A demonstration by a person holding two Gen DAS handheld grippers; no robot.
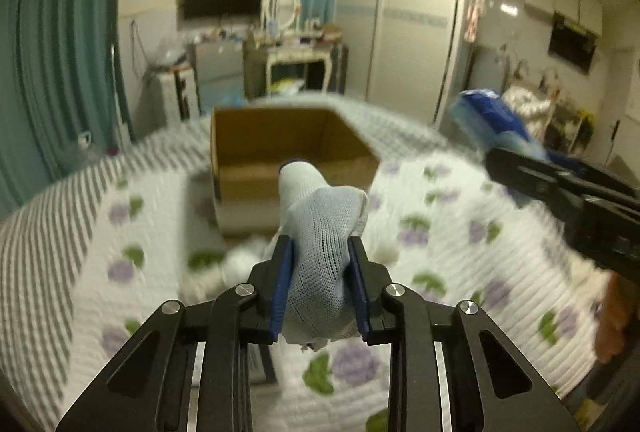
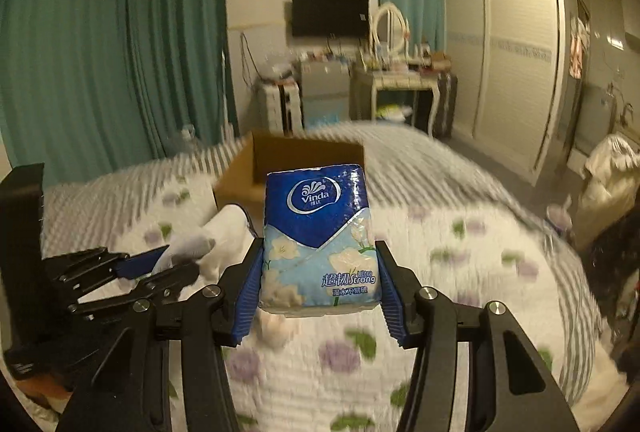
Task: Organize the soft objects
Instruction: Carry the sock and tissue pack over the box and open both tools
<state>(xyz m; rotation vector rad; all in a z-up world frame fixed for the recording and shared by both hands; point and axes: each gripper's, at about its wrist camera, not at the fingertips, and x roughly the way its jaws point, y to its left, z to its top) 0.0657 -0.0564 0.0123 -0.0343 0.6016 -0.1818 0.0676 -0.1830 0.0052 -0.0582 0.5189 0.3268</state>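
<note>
My left gripper [image 1: 320, 252] is shut on a pale blue-white knitted sock [image 1: 320, 232] and holds it above the bed, short of an open cardboard box [image 1: 280, 136]. My right gripper [image 2: 318, 260] is shut on a blue Vinda tissue pack [image 2: 316, 232], held upright above the quilt. The box also shows in the right wrist view [image 2: 276, 160], behind the pack. The right gripper with the pack appears at the right of the left wrist view [image 1: 504, 152]. The left gripper with the sock appears at the left of the right wrist view [image 2: 176, 256].
The box sits on a bed with a white flowered quilt [image 1: 460, 252] and a grey striped cover [image 2: 420, 156]. A white soft object [image 1: 240, 264] lies on the quilt below the left gripper. Teal curtains [image 2: 120, 52], a dresser [image 2: 400, 88] and a wardrobe [image 2: 516, 52] stand beyond the bed.
</note>
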